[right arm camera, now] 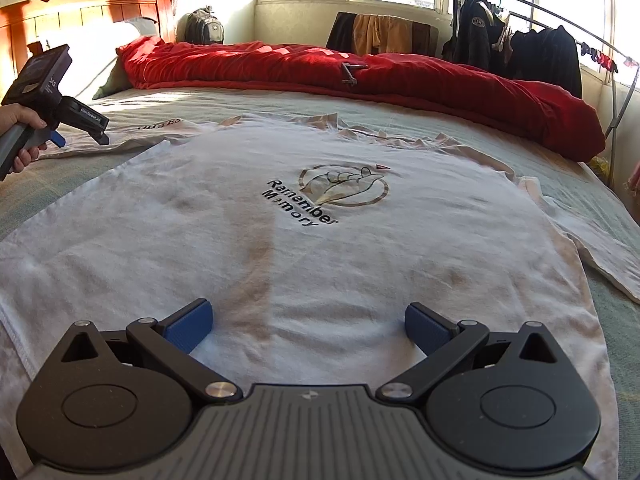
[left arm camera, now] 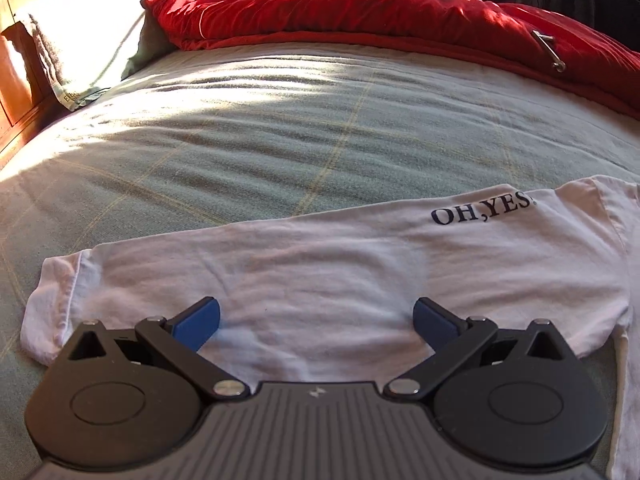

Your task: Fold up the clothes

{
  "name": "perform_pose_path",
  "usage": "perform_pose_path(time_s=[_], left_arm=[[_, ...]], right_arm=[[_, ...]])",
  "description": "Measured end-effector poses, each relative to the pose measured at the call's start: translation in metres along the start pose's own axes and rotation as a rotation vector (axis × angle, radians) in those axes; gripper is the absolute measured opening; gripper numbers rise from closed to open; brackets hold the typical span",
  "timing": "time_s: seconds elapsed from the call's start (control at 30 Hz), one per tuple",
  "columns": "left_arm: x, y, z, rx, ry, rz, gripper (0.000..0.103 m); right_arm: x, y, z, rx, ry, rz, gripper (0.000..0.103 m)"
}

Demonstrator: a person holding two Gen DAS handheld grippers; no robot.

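We see two white tees on the bed. The big one, the "Remamber Memory" tee [right arm camera: 320, 240], lies spread flat, print side up, right ahead of and under the right gripper [right arm camera: 308, 326]; its hem is at the near edge by the gripper's left side, w/ one sleeve trailing off to the right. The 2nd, the "OH,YES" tee [left arm camera: 320, 264], is already folded into a long strip and lies crosswise just in front of the left gripper [left arm camera: 316, 322], lettering toward that gripper's far right.

Both grippers are released: blue pads spread wide apart, nothing btwn them, each hovering low over its tee. We can't tell if the pads touch the cloth.

In the right wrist view, a hand [right arm camera: 24, 136] holds the left gripper off to the far left. Beyond both tees: grey-green checked bedsheet [left arm camera: 280, 132], then a red duvet [right arm camera: 400, 76] bunched along the far edge. Past that, a clothes rack [right arm camera: 540, 44] w/ dark garments by the windows.
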State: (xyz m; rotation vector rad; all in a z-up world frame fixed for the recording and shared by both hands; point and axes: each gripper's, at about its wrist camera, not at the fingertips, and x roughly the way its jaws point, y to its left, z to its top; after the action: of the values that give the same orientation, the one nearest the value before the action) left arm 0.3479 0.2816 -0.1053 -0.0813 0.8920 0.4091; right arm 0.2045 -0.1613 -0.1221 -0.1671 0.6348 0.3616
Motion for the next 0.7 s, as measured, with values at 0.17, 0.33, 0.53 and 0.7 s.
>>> perform_pose_path(time_s=[0.17, 0.33, 0.53, 0.7], left_arm=[[-0.015, 0.010, -0.017, 0.006, 0.007, -0.009, 0.103], [-0.036, -0.007, -0.007, 0.037, -0.017, -0.020, 0.102], [-0.045, -0.061, 0.009, 0.112, -0.051, -0.146, 0.102], [-0.018, -0.090, 0.007, 0.115, 0.005, -0.153, 0.102]], right_arm=[[0.000, 0.000, 0.000, 0.001, 0.001, -0.002, 0.103], [0.000, 0.001, 0.000, 0.001, 0.001, -0.004, 0.103], [-0.001, 0.000, 0.000, 0.000, 0.002, -0.004, 0.103], [-0.002, 0.000, 0.000, -0.002, 0.005, 0.000, 0.103]])
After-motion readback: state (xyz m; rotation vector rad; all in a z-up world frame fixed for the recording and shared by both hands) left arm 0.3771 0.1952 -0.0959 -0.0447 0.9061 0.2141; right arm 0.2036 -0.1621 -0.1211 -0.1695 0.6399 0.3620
